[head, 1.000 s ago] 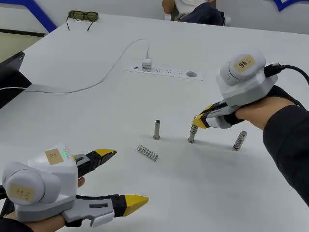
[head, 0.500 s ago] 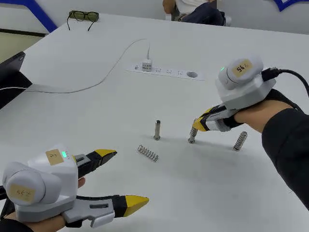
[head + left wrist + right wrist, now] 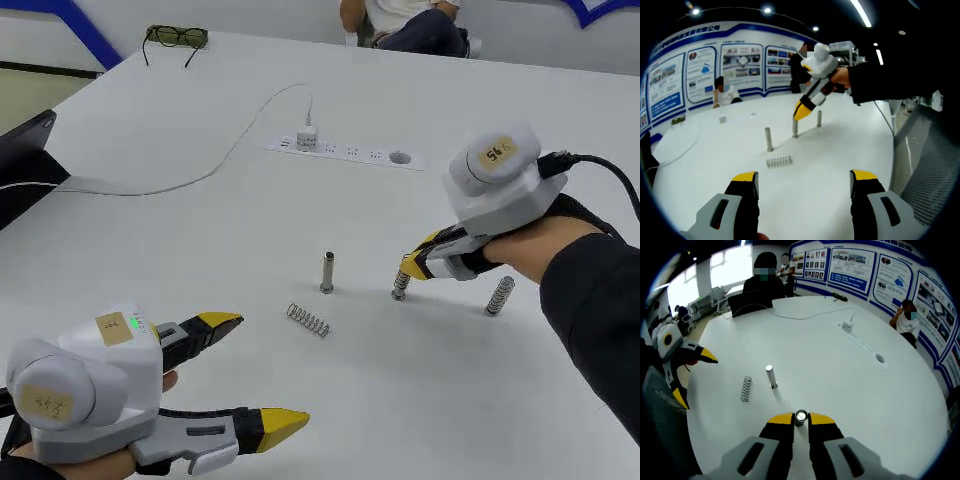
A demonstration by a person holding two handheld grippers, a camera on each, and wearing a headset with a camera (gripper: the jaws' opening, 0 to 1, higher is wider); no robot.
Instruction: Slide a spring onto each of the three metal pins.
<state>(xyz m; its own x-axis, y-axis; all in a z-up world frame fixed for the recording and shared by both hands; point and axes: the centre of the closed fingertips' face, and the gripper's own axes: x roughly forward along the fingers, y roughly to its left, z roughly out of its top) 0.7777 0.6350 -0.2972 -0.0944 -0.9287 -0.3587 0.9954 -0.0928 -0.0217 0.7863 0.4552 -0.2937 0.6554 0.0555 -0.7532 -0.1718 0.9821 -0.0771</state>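
**Spring number two on the middle pin: keep it straight**

The right tongs (image 3: 412, 268) are clenched almost fully. Their yellow tips pinch the top of the middle spring (image 3: 401, 287), which sits around the middle pin (image 3: 800, 416). The right gripper view looks straight down on the pin's shiny top between the tips. I honestly can't tell whether the pads bite coil or pin.

My take on doing this step well: keep the tongs lined up with the pin and push straight down toward the counter (image 3: 420, 400). Use a light squeeze so the coils don't buckle and the pin doesn't tip. Only let go once the spring bottoms out.

The left tongs (image 3: 258, 370) are wide open, holding nothing and touching nothing, and they hover low near the person.

Going outward, the loose spring (image 3: 307, 319) lies flat on the counter between the two tongs. Just beyond it, left of the right tongs, stands the bare pin (image 3: 327, 271). On the other side of the right tongs, the third pin's spring (image 3: 498, 294) looks seated.

So I'd call it one done, one in progress, one to go.
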